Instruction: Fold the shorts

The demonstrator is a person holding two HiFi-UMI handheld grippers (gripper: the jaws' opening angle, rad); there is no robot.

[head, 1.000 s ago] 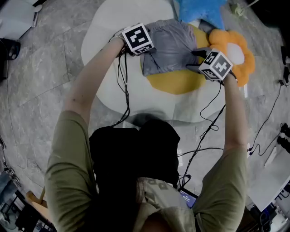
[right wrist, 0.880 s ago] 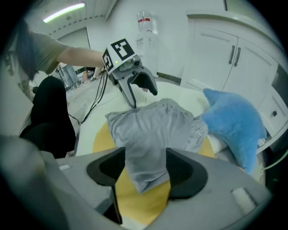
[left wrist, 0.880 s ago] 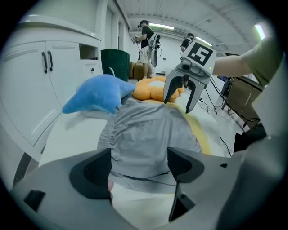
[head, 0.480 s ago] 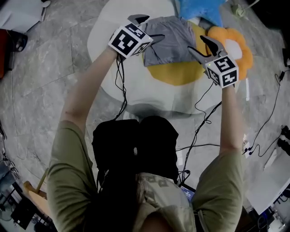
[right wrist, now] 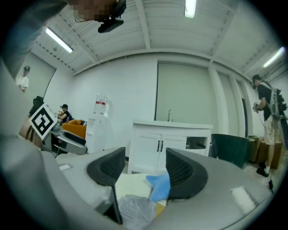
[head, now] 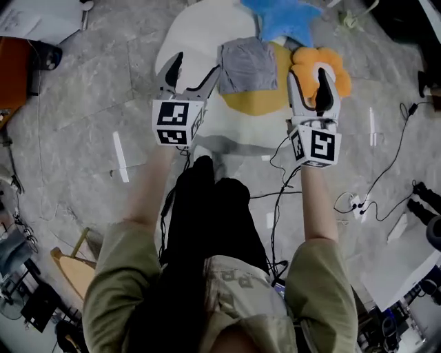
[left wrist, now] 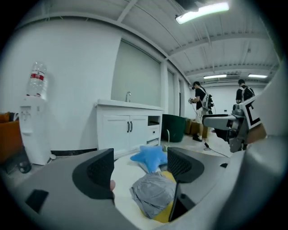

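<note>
While spread wide, clasped nothing at the fingers [left wrist: 96, 173] of the left gripper [head: 191, 71]; equally wide and empty at the fingers [right wrist: 184, 170] of the right gripper [head: 315, 86]. Hung on the near side of the shorts [head: 247, 65], clear of the cloth. Found the shorts as a compact grey bundle on the white mat [head: 200, 34], overlapping the far edge of its yellow centre [head: 258, 105], just near of the blue star cushion [head: 286, 17]. Judged the fold done or nearly so; left, at most, some tidying.

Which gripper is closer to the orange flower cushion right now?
Right. The right gripper hangs over the orange flower cushion, jaws open; the left gripper is on the far side of the gray shorts.
</note>
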